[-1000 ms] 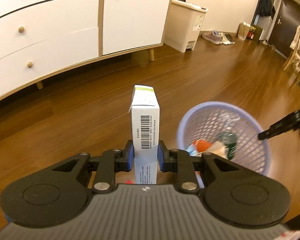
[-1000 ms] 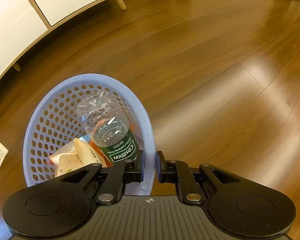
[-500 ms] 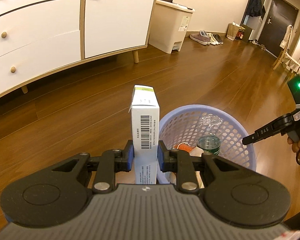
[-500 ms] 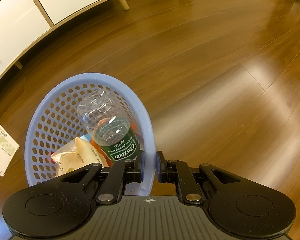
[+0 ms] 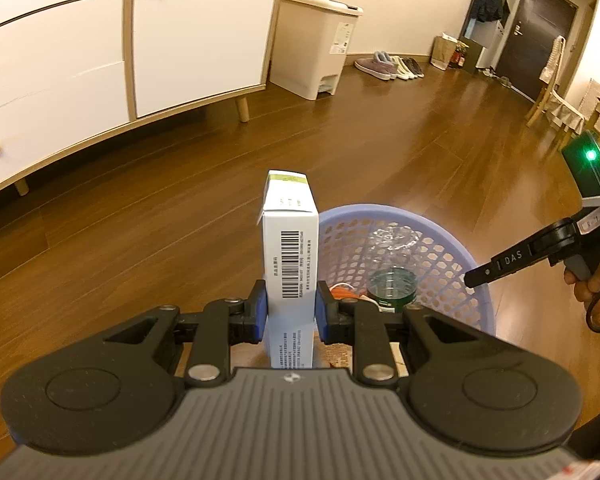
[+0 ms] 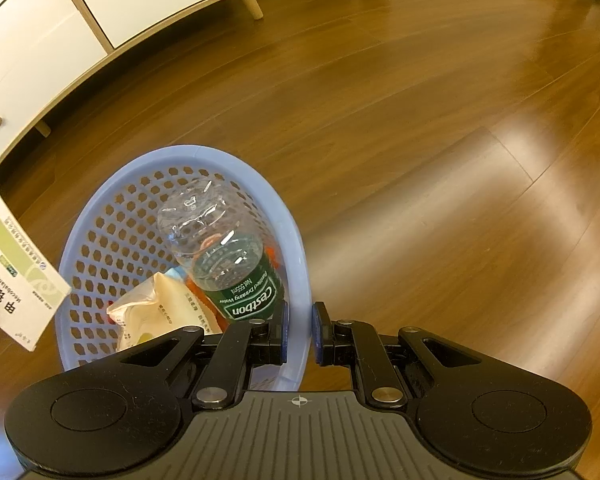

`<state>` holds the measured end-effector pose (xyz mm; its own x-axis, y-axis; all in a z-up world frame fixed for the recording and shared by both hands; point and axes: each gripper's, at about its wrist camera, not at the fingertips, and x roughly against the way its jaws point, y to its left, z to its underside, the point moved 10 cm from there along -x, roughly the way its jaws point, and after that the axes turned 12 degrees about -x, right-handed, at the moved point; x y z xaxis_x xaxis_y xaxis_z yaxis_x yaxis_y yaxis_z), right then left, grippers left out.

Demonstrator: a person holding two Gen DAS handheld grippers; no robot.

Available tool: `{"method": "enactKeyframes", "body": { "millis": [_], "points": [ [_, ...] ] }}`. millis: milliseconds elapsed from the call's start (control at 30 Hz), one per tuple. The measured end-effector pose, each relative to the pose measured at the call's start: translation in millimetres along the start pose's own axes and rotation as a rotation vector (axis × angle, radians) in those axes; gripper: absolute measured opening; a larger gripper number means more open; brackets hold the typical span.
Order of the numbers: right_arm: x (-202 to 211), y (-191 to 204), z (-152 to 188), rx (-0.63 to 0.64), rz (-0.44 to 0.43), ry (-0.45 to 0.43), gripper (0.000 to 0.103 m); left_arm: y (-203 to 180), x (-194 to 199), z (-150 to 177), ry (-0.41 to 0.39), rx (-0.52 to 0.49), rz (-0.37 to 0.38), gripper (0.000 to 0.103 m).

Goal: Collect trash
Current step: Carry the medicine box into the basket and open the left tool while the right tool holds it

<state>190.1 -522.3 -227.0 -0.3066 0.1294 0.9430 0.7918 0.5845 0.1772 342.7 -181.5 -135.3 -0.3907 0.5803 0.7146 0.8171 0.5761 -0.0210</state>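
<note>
One white carton clamped in left gripper, right gripper pinching one lilac basket rim

The left gripper is showing black linkage arms, silver pivot screws, blue finger pads and a ribbed grey housing. The right gripper is looking alike; from the left wrist view it is bearing white "DAS" lettering and a glowing green light.
</note>
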Motion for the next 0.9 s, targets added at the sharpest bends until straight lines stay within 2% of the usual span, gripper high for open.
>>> {"method": "enactKeyframes", "body": {
  "millis": [433,533,700,900],
  "points": [
    [-0.7,-0.3,0.3,0.009,-0.009,0.010,0.008,-17.7,-30.4,-3.0,0.039,-0.040,0.028,0.021],
    [-0.8,-0.4,-0.2,0.009,-0.008,0.010,0.008,-17.0,-32.2,-3.9,0.038,-0.054,0.015,0.025],
    [-2.2,-0.3,-1.4,0.001,-0.006,0.013,0.009,-8.9,-31.2,-0.2,0.043,-0.043,0.000,0.025],
    [-3.1,1.7,-1.9,-0.001,-0.005,0.013,0.008,21.4,-24.7,9.9,0.055,-0.019,-0.066,0.029]
  ]
}}
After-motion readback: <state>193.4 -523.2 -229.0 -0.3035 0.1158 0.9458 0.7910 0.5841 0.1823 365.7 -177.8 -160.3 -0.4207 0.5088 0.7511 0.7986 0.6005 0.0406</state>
